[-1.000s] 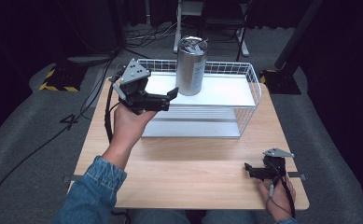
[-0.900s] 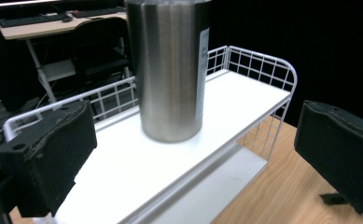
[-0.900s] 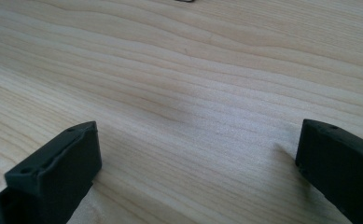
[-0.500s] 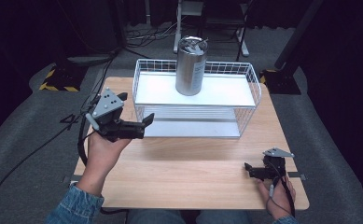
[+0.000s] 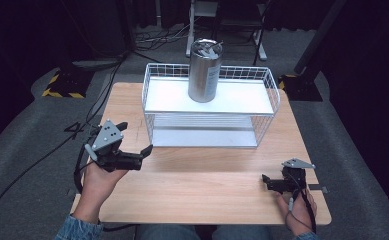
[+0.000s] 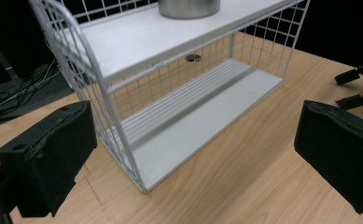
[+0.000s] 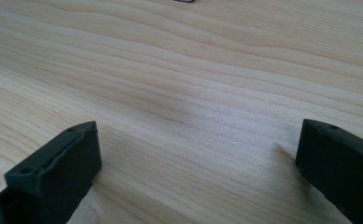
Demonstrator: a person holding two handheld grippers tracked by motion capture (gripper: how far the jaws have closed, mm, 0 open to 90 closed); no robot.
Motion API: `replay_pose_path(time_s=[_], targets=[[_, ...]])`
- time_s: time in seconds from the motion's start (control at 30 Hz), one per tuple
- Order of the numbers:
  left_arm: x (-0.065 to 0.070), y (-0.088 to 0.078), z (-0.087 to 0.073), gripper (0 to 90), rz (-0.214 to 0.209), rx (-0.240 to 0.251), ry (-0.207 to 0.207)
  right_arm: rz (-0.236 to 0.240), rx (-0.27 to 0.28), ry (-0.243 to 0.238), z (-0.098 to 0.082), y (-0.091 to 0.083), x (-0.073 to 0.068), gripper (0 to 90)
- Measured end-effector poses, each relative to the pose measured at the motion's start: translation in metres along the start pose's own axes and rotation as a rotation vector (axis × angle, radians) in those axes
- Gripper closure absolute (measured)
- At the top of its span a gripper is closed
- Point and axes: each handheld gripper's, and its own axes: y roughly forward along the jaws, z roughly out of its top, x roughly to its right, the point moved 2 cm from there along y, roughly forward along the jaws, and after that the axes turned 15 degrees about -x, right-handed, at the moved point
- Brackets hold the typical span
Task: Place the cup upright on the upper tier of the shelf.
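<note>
Steel tumbler (image 5: 205,70) stands upright on the top shelf of the white wire rack (image 5: 152,117), toward the back of the counter (image 5: 202,185), so I read it as parked where it belongs. My left gripper (image 5: 134,154) hangs just off the rack's near left corner, jaws wide, nothing between them, well apart from the tumbler. In the left gripper view the tumbler (image 6: 188,7) is cut off at the top edge, base alone showing. My right gripper (image 5: 269,182) rests low at the counter's near right, jaws wide over bare wood. Lower shelf looks bare; a small dark spot behind its mesh I can't identify.
</note>
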Motion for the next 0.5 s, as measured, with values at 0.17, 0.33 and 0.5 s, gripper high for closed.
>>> replay_pose_path(time_s=[0.17,0.33,0.5], targets=[[-0.002,0.016,-0.030,0.0,-0.010,0.000,-0.034,-0.001,0.001,0.002,0.000,0.000,0.000,0.3],[-0.005,0.030,-0.057,0.0,-0.003,-0.050,-0.076,0.000,0.000,0.000,0.000,0.000,0.000,0.3],[-0.012,0.043,-0.081,1.5,0.036,-0.149,-0.083,-0.001,0.001,0.001,0.000,0.000,0.000,0.3]])
